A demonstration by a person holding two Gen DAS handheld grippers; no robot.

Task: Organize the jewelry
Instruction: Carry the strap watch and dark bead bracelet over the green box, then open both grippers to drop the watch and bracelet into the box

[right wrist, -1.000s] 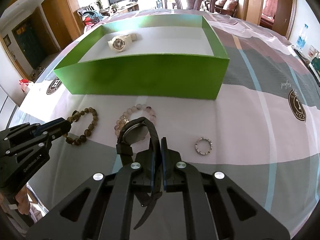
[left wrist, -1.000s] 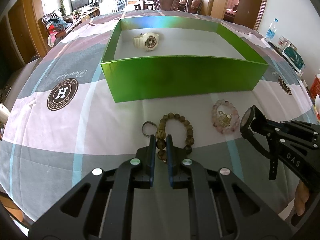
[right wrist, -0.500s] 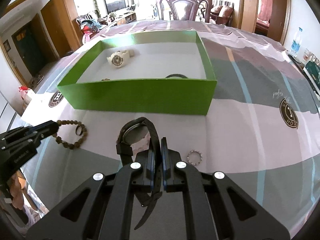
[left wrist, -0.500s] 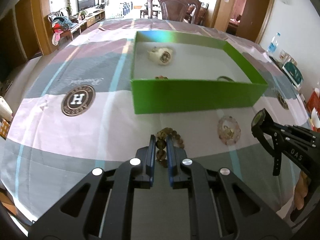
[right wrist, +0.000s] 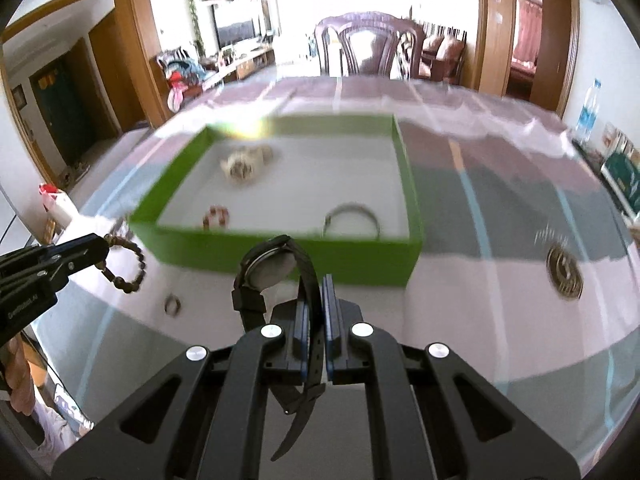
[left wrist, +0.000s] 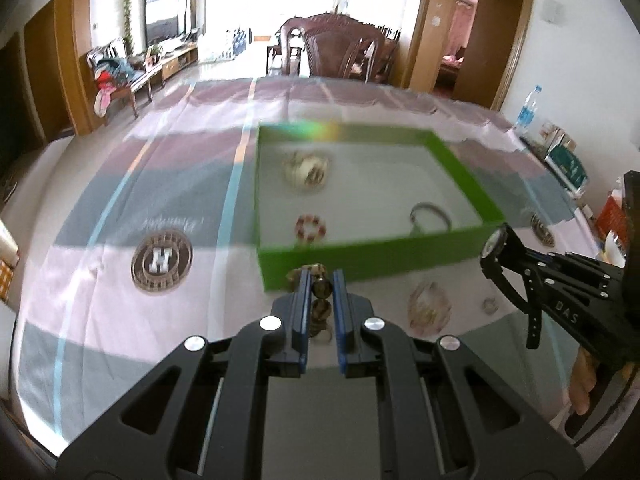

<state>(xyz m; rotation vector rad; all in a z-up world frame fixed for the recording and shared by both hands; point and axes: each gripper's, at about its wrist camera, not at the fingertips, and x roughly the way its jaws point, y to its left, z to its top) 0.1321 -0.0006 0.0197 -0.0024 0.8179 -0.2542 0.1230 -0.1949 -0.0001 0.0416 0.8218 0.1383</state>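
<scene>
My left gripper (left wrist: 321, 280) is shut on a brown bead bracelet (left wrist: 320, 298) and holds it above the tablecloth, just short of the green box (left wrist: 380, 258); the bracelet also shows in the right wrist view (right wrist: 124, 258). My right gripper (right wrist: 316, 292) is shut on the strap of a black watch (right wrist: 272, 266), held up in front of the box (right wrist: 288, 254). Inside the box lie a cream watch (left wrist: 308, 168), a red bead bracelet (left wrist: 310, 227) and a thin bangle (left wrist: 430, 216). A pink bead bracelet (left wrist: 430, 308), a small silver ring (left wrist: 489, 305) and a dark ring (right wrist: 173, 304) lie on the cloth.
The table has a striped pink and grey cloth with round logos (left wrist: 162, 260). A dark wooden chair (left wrist: 340, 46) stands at the far side. A water bottle (left wrist: 528, 106) and boxes (left wrist: 568, 164) sit at the right edge.
Both grippers have lifted and risen higher with their loads, so the box interior shows more. The brown bracelet has left the cloth and hangs from the left gripper.
</scene>
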